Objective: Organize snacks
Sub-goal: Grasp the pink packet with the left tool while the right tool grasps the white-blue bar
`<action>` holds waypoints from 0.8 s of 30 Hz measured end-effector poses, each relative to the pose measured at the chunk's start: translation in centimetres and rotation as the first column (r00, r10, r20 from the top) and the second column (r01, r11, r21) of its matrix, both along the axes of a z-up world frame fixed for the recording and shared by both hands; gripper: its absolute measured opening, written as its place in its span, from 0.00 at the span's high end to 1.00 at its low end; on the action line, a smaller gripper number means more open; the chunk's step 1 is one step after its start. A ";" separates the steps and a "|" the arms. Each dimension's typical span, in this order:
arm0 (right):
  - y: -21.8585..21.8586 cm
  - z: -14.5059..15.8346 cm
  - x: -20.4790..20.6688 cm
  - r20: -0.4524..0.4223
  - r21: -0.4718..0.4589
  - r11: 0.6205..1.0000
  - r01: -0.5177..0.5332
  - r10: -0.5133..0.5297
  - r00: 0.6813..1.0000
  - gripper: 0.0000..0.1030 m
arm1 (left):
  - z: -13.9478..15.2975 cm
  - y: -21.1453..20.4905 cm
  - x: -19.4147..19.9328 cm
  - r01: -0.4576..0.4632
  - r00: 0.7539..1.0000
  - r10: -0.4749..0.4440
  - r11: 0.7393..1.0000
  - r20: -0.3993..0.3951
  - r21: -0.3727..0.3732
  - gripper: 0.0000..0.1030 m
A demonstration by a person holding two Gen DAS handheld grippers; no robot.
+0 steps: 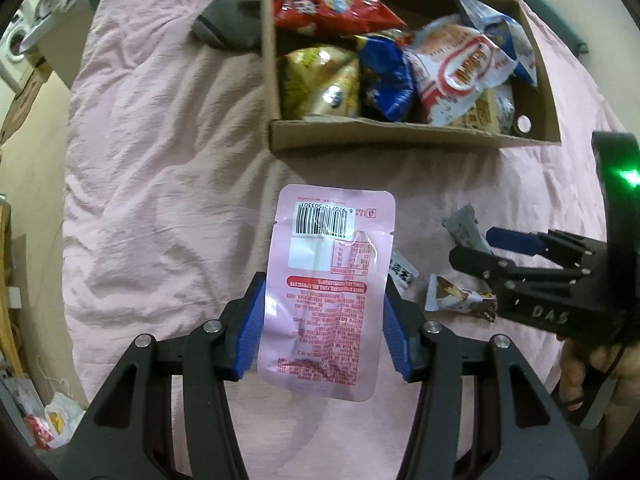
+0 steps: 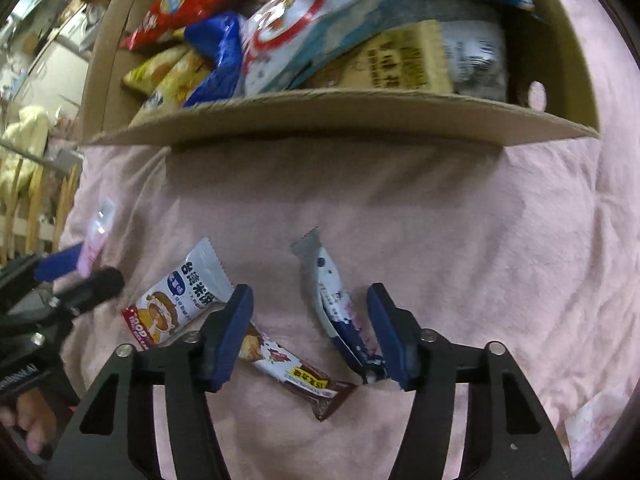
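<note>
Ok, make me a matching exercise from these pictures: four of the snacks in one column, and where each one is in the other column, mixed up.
Things:
1. pink pouch
2. red chip bag
3. grey and navy wrapper
4. brown snack bar

Places:
A. inside the cardboard box, at its far end
B. on the pink blanket, between the fingers of the right gripper, not clamped
C. clamped between the pads of the left gripper
D. on the blanket, partly under the right gripper's left finger

Pairs: 1-C, 2-A, 3-B, 4-D
</note>
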State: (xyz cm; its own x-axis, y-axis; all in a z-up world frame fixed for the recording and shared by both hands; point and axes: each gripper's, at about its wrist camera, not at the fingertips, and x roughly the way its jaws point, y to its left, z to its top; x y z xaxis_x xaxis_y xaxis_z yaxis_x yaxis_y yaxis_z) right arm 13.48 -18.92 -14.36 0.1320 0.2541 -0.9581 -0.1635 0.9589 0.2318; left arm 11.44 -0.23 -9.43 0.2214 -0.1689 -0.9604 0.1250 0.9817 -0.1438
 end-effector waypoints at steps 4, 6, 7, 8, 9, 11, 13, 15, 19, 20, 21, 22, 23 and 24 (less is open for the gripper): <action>0.7 -1.1 -0.2 -0.010 -0.052 0.998 -0.038 0.038 0.999 0.63 | 0.4 0.5 -0.5 -0.018 1.000 0.018 1.000 0.014 0.007 0.52; 0.9 -1.2 -0.3 0.000 -0.071 0.996 -0.044 0.045 0.999 0.76 | 0.5 0.6 -0.6 -0.026 0.999 0.025 1.000 0.019 0.007 0.52; 0.9 -1.0 -0.3 0.009 -0.082 0.996 -0.045 0.046 0.999 0.83 | 0.3 0.1 -0.5 -0.026 0.999 0.026 1.000 0.021 0.007 0.52; 0.8 -0.9 -0.4 0.020 -0.086 0.995 -0.042 0.044 0.999 0.83 | 0.1 -0.1 -0.4 -0.026 0.999 0.026 1.000 0.023 0.009 0.52; 0.8 -0.6 -0.5 0.031 -0.080 0.996 -0.042 0.044 0.999 0.83 | 0.1 -0.2 -0.5 -0.025 0.999 0.025 1.000 0.029 0.014 0.52; 0.8 0.1 -0.6 0.056 -0.061 0.997 -0.039 0.042 0.998 0.83 | 0.1 -0.4 -0.5 -0.026 0.999 0.025 0.999 0.041 0.028 0.52; 0.3 0.8 -0.6 0.081 -0.047 0.999 -0.022 0.026 0.996 0.83 | 0.3 -0.4 -0.5 -0.027 0.998 0.026 0.999 0.049 0.033 0.52; -0.3 1.2 -0.6 0.080 -0.022 1.000 -0.007 0.009 0.997 0.83 | 0.4 -0.2 -0.7 -0.035 0.998 0.033 0.999 0.055 0.030 0.52; -1.0 1.7 -0.7 0.088 -0.008 1.000 -0.008 0.009 0.996 0.83 | -0.1 0.0 -1.0 -0.046 0.998 0.044 0.998 0.049 0.041 0.52; -1.1 1.7 -0.7 0.088 -0.004 1.000 -0.009 0.010 0.996 0.83 | -0.2 -0.1 -1.1 -0.045 0.998 0.043 0.998 0.049 0.046 0.52; -1.3 1.8 -0.7 0.090 -0.003 1.000 -0.008 0.009 0.996 0.83 | -0.2 -0.1 -1.1 -0.045 0.998 0.042 0.998 0.050 0.050 0.52; -1.6 1.9 -0.8 0.091 0.000 1.000 -0.007 0.007 0.996 0.83 | -0.2 -0.2 -1.2 -0.045 0.998 0.043 0.998 0.052 0.052 0.52; -2.1 2.1 -0.8 0.092 0.005 1.000 -0.006 0.006 0.996 0.83 | -0.2 -0.2 -1.2 -0.048 0.997 0.045 0.997 0.055 0.055 0.52; -2.4 2.1 -0.9 0.094 0.010 1.000 -0.005 0.005 0.996 0.83 | -0.2 -0.2 -1.2 -0.051 0.997 0.048 0.997 0.058 0.058 0.52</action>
